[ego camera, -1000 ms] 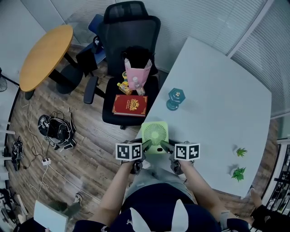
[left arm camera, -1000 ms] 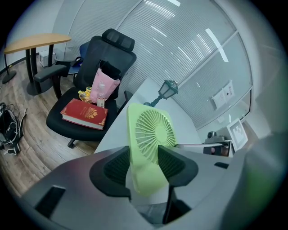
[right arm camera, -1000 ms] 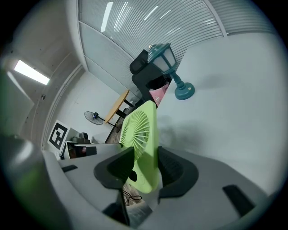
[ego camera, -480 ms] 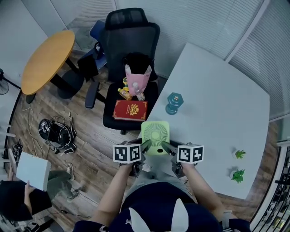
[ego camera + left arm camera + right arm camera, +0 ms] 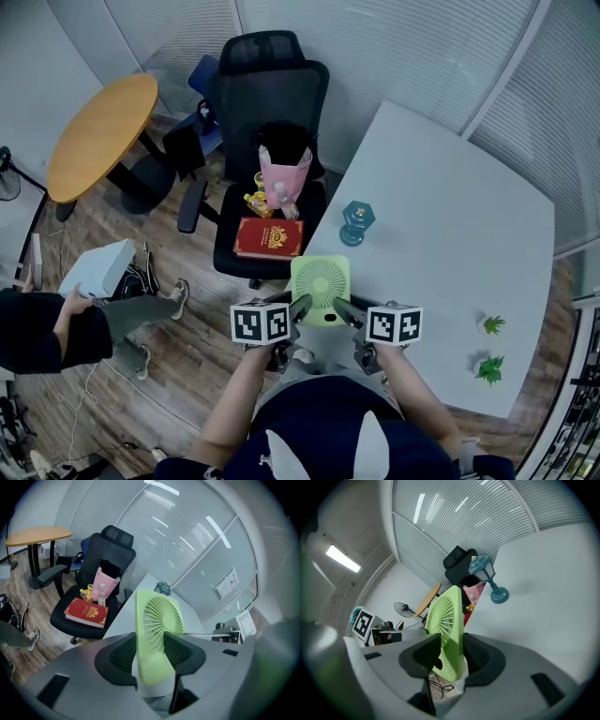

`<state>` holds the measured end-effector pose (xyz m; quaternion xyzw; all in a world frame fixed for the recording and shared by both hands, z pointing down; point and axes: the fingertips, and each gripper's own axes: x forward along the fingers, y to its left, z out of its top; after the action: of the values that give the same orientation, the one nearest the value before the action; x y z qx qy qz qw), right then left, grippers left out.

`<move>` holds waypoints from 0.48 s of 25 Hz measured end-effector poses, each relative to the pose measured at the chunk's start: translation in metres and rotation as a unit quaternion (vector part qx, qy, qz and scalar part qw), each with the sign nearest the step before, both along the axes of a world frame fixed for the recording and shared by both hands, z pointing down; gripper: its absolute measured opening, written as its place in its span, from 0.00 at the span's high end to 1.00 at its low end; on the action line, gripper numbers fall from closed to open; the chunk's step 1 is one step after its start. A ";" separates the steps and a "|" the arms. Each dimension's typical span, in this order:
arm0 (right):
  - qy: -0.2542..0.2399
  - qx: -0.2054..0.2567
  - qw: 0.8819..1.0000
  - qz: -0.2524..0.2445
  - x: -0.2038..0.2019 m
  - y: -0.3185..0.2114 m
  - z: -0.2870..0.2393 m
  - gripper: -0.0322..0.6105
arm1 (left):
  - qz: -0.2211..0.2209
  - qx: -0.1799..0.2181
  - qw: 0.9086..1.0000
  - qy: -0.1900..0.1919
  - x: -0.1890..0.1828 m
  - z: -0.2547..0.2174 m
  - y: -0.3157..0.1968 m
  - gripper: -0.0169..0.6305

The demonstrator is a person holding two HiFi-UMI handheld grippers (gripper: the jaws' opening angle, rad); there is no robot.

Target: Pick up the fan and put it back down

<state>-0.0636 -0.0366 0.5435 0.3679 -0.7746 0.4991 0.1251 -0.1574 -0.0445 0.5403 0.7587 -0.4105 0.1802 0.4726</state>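
Gripping the fan [image 5: 321, 284] from either side with left tongs [image 5: 301, 306] and right tongs [image 5: 343, 307], both pointing forward and down, forearms [image 5: 236, 401] parallel; holding it upright above the tabletop's [image 5: 450, 234] near edge

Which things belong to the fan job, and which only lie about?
Job: green square plastic fan, held by left gripper and right gripper; white table.
Lying about: teal lantern ornament, red book, pink bag, black office chair, small green plants.

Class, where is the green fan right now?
Head view, lower centre: the green fan is held between the left gripper and right gripper, at the table's near corner, before the teal lamp.
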 end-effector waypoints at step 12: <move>-0.006 0.008 1.000 0.017 0.017 -0.004 -0.008 0.71 | 0.011 0.011 1.000 -0.008 0.018 -0.010 -0.007 0.67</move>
<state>-0.0461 -0.0408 0.5356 0.3792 -0.7728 0.4973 0.1084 -0.1398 -0.0518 0.5305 0.7669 -0.4074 0.1873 0.4591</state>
